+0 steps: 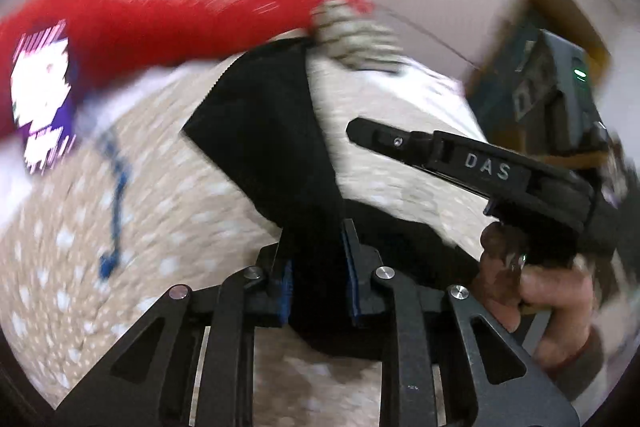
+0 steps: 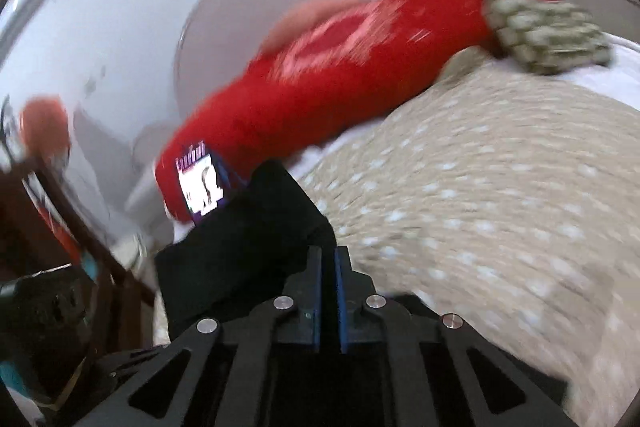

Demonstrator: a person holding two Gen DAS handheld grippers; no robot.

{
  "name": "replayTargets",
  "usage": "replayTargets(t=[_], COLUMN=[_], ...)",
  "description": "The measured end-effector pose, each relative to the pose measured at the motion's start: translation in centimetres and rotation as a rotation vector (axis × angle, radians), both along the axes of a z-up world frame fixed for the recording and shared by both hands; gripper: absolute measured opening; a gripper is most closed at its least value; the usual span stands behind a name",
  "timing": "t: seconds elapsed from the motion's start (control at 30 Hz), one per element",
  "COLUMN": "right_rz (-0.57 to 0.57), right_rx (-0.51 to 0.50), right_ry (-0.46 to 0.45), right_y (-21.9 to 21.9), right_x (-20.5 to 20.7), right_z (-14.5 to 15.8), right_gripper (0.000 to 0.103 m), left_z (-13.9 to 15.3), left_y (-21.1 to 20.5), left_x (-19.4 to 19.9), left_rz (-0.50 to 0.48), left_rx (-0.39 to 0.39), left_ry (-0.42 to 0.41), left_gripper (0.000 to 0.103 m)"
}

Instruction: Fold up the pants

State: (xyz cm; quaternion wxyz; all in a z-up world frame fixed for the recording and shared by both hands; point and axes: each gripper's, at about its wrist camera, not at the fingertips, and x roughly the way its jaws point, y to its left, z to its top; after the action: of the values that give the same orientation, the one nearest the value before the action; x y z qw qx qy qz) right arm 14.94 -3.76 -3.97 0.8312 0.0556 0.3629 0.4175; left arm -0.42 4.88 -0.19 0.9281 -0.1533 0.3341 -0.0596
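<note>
The black pants [image 1: 272,131] hang lifted above a beige bedspread with white dots [image 1: 120,247]. My left gripper [image 1: 316,231] is shut on the pants, with black cloth bunched between its blue-padded fingers. In the right wrist view my right gripper [image 2: 328,255] is shut on another part of the pants [image 2: 240,247], which drape down to the left. The right gripper also shows in the left wrist view [image 1: 440,155], held by a hand at the right. Both views are motion-blurred.
A red cushion or garment with a purple and white label [image 2: 340,83] lies along the far edge of the bed. A grey-green knitted item [image 2: 544,35] sits beside it. A blue cord [image 1: 116,195] lies on the bedspread. Dark wooden furniture [image 2: 60,219] stands at the left.
</note>
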Motion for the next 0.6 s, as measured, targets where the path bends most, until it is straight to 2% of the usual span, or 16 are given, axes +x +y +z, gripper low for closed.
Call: replayTargets(t=[0.07,0.13,0.23,0.27,0.3,0.33,0.37,0.4,0.5,0.6], right_rz=[-0.093,-0.215,-0.387,-0.412,-0.427,-0.448,-0.464,-0.476,-0.455,-0.375], right_rx=[0.064,0.086,0.068,0.085,0.117,0.164,0.186,0.213,0.256,0.187], right_ry=[0.017,0.037,0.088,0.109,0.133,0.164,0.183,0.199,0.192,0.17], right_y=[-5.3,-10.3,-16.2,-17.4,-18.5,-19.8,-20.6,-21.0,-20.9,-16.9], right_x=[-1.3,-2.7,-4.5,-4.9,-5.4,-5.8,-5.9,-6.0,-5.0,-2.9], right_z=[0.5,0.0,-1.7,-2.2,-2.7,-3.3,-3.5,-3.6,-3.0,-2.3], right_gripper=[0.005,0.005,0.005,0.007,0.009,0.019,0.04,0.048,0.05,0.058], left_z=[0.3,-0.7,-3.3,-4.0,-4.6,-4.8,-4.8,-4.4,-2.6,-1.2], left_y=[-3.1,-6.7,-10.6,-11.3,-11.6,-11.5,-11.2,-10.8,-9.0,-6.7], left_x=[-0.5,-0.4,-0.2,0.0,0.2,0.2,0.1,-0.1,-1.1,-1.9], left_rz=[-0.107,-0.251,-0.345,-0.365,-0.376,-0.376,-0.373,-0.371,-0.336,-0.283], left_rx=[0.054,0.06,0.126,0.129,0.119,0.108,0.106,0.109,0.143,0.159], left_ry=[-0.02,0.012,0.072,0.098,0.121,0.138,0.145,0.142,0.107,0.067], left_gripper=[0.02,0.019,0.019,0.019,0.019,0.019,0.019,0.019,0.019,0.02])
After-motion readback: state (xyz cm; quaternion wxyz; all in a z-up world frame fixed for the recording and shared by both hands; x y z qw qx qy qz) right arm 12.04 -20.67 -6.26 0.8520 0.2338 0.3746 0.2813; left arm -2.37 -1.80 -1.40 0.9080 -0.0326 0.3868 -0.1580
